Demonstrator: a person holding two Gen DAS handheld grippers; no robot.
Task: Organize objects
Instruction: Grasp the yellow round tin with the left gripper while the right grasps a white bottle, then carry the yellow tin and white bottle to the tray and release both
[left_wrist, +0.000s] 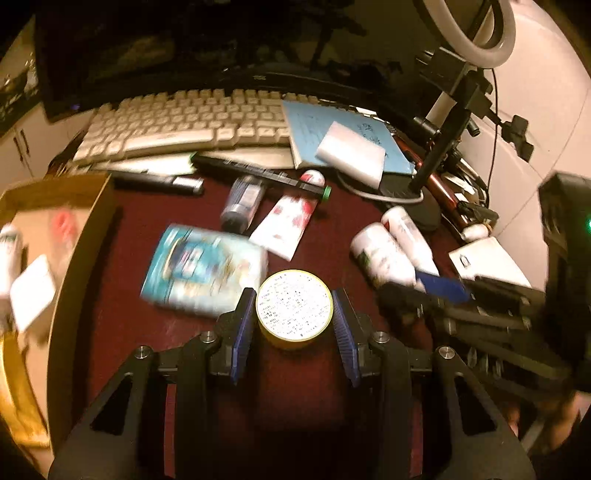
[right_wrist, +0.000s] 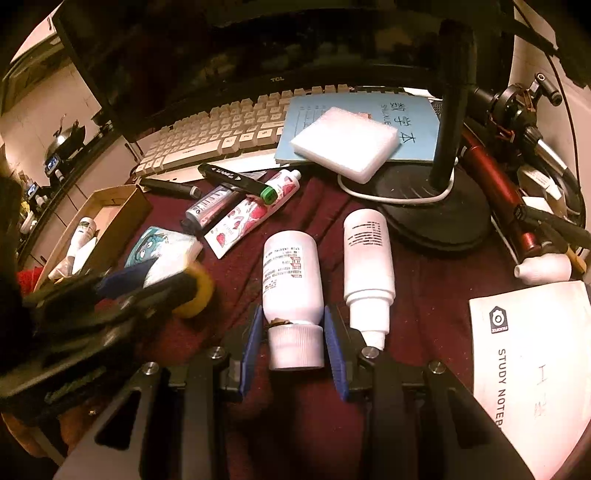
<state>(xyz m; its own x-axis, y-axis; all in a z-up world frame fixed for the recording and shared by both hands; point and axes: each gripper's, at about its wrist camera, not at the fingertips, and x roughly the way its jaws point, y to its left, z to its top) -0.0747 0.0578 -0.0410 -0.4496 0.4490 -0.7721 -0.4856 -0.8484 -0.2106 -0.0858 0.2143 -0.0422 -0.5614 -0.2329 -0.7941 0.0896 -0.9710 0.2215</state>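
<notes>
My left gripper (left_wrist: 294, 314) is shut on a round yellow tin (left_wrist: 294, 308) with a white printed lid; the tin also shows in the right wrist view (right_wrist: 195, 291). My right gripper (right_wrist: 293, 325) has its blue pads on both sides of a white pill bottle (right_wrist: 291, 277) lying on the dark red cloth, cap toward me. A second white bottle (right_wrist: 367, 266) lies just right of it. A tissue pack (left_wrist: 205, 271), a strawberry tube (left_wrist: 284, 221) and a small dark bottle (left_wrist: 242, 203) lie ahead of the left gripper.
A cardboard box (left_wrist: 85, 236) with small items stands at the left. A keyboard (left_wrist: 184, 123), a blue notebook (left_wrist: 343, 140) under a white foam block (left_wrist: 351, 153), black pens (left_wrist: 258, 173), a lamp base (right_wrist: 432, 210) and a white study notebook (right_wrist: 532, 362) surround the cloth.
</notes>
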